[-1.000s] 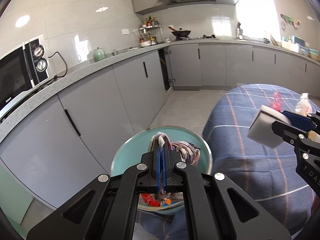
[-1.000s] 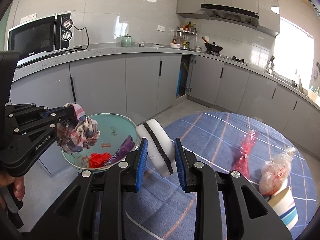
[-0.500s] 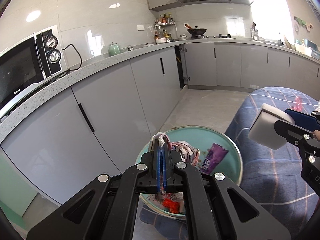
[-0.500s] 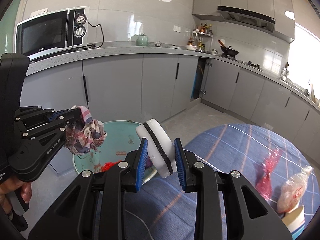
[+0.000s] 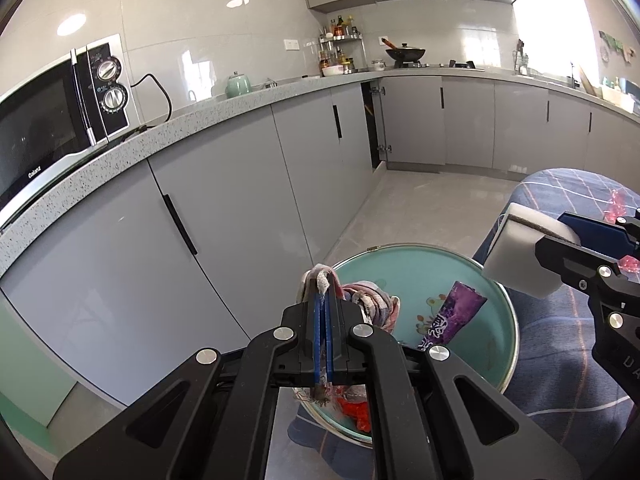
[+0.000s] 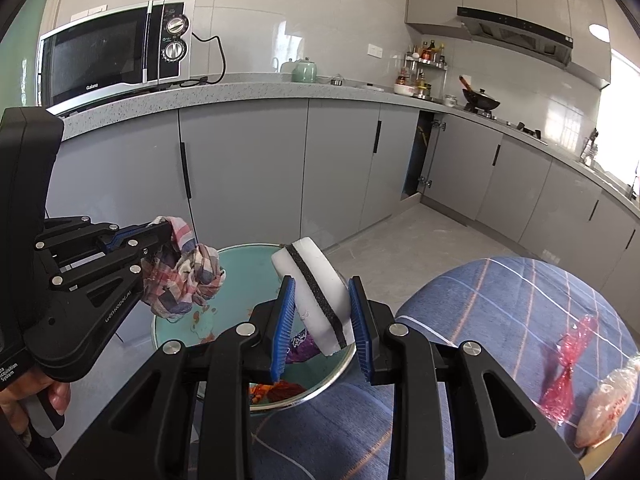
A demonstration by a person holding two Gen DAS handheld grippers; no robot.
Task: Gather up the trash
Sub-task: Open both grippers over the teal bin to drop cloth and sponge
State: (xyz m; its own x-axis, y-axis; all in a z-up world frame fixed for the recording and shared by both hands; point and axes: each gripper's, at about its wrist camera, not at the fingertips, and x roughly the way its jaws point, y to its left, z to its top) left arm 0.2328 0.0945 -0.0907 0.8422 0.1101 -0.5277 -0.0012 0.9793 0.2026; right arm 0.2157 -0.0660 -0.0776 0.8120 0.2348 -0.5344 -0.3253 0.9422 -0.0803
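1. Sponge [image 6: 318, 294], white with a dark stripe: sitting at centre frame of the right wrist view, above the teal basin [image 6: 240, 256].
2. Right gripper [image 6: 322, 330]: pinching the sponge between its blue pads.
3. Checked rag [image 6: 182, 276]: hanging left of centre, over the basin's rim.
4. Left gripper [image 5: 323, 338]: pressing together on the rag.
5. Purple wrapper [image 5: 452, 318]: lying inside the basin.
6. Red wrapper [image 6: 568, 364]: resting lower right on the blue plaid cloth [image 6: 500, 300].
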